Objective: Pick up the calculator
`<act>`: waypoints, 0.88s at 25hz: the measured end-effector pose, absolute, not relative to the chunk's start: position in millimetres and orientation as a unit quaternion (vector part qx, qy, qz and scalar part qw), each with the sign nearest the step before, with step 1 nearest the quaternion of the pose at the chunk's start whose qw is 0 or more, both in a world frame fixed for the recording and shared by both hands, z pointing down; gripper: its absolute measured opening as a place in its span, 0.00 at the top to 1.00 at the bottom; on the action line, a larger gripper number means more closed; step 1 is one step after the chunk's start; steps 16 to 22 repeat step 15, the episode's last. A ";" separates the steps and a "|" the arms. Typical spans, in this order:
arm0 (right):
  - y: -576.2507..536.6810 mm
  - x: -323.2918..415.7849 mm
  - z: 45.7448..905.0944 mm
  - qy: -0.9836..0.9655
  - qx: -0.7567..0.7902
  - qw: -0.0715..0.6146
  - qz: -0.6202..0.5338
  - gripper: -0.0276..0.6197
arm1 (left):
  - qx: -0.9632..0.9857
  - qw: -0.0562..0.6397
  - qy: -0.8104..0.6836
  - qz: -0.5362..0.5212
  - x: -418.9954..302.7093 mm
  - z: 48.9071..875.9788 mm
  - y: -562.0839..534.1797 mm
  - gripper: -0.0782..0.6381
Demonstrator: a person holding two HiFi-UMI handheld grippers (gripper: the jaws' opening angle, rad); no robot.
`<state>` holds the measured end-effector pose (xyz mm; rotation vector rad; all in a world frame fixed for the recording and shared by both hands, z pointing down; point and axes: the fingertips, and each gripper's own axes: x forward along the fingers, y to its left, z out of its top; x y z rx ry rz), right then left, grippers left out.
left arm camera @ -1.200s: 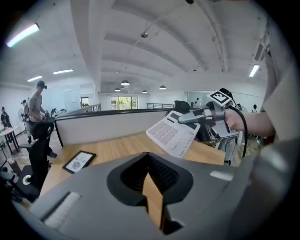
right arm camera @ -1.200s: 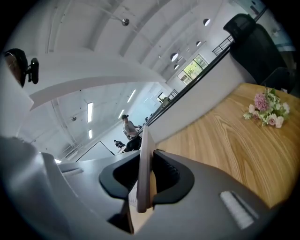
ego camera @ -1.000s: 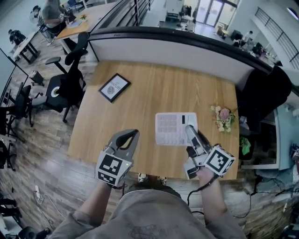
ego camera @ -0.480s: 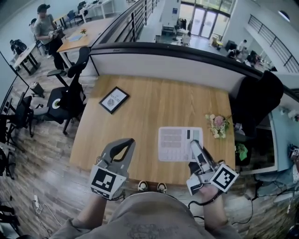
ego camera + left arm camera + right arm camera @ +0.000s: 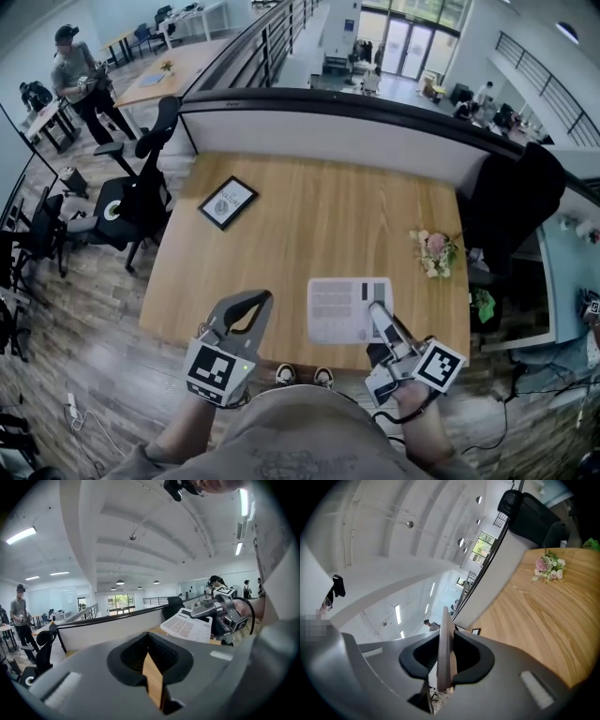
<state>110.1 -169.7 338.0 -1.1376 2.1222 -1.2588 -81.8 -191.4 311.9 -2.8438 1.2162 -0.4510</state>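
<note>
The white calculator (image 5: 345,309) is lifted off the wooden table (image 5: 319,216) near its front edge. My right gripper (image 5: 377,311) is shut on its right-hand edge. In the right gripper view the calculator (image 5: 444,639) shows edge-on, pinched between the pads of that gripper (image 5: 445,663). The left gripper view shows the calculator (image 5: 190,626) tilted in the air with the right gripper (image 5: 202,612) on it. My left gripper (image 5: 261,298) hovers over the table's front left, fingertips together and holding nothing; in its own view, the left gripper (image 5: 152,670) has only a sliver of table between its jaws.
A black-framed picture (image 5: 228,201) lies at the table's far left. A small bunch of flowers (image 5: 433,251) lies by the right edge. An office chair (image 5: 141,169) stands to the left, a dark coat-draped chair (image 5: 520,202) to the right. A low partition (image 5: 328,112) runs behind.
The right gripper has drawn the calculator closer to the table's front edge, still gripped. The left gripper has risen slightly and stays shut.
</note>
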 end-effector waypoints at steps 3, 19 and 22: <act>-167.8 109.9 341.0 0.764 -0.410 0.210 -0.452 0.84 | -0.910 0.010 0.389 -0.145 -82.5 314.7 -188.2 0.89; -177.1 116.7 343.3 0.754 -0.421 0.218 -0.454 0.84 | -0.909 0.006 0.391 -0.147 -82.9 315.2 -195.1 0.89; -177.1 116.7 343.3 0.754 -0.421 0.218 -0.454 0.84 | -0.909 0.006 0.391 -0.147 -82.9 315.2 -195.1 0.89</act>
